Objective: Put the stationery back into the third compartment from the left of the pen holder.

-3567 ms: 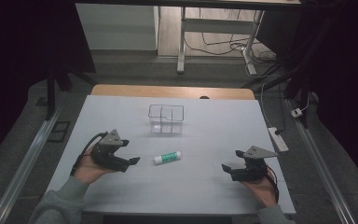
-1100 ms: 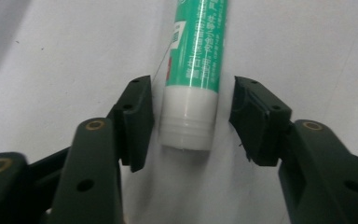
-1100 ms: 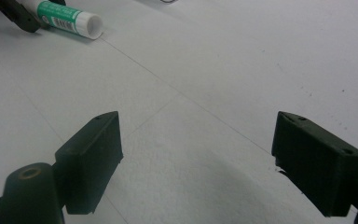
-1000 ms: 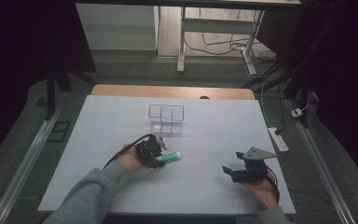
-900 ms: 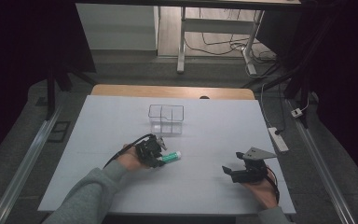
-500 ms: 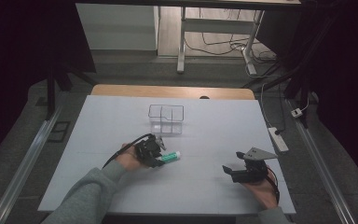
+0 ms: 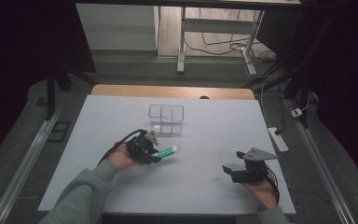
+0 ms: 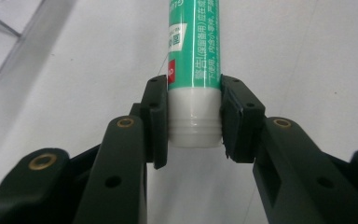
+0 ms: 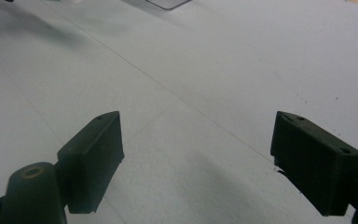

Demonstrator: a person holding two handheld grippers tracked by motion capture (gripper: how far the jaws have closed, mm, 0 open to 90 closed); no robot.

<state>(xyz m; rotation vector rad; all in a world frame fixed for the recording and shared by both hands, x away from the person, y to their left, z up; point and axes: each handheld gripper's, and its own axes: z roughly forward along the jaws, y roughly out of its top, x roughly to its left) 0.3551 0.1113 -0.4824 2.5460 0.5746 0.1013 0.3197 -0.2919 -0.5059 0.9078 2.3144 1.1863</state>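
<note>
Your left gripper (image 7: 154, 155) is clamped on the glue stick (image 7: 167, 151): in the left gripper view both pads (image 8: 154, 122) press against the white end of the glue stick (image 8: 193, 70), one on each side, and the green labelled body runs on past them, away from the camera. In the high view the stick juts out of that gripper toward the right, over the pale table (image 7: 214, 126), just in front of the clear box (image 7: 166, 119), which stands a little farther back near the middle; the stick is near the box but not touching it. A corner of that clear box (image 8: 4, 42) shows at the upper left of the left gripper view.

Your right gripper (image 7: 230, 171) sits near the table's front right, well apart from the stick and the box. Its jaws stand wide apart with nothing between them; in the right gripper view the right gripper (image 9: 198, 163) has bare table under the gap.
</note>
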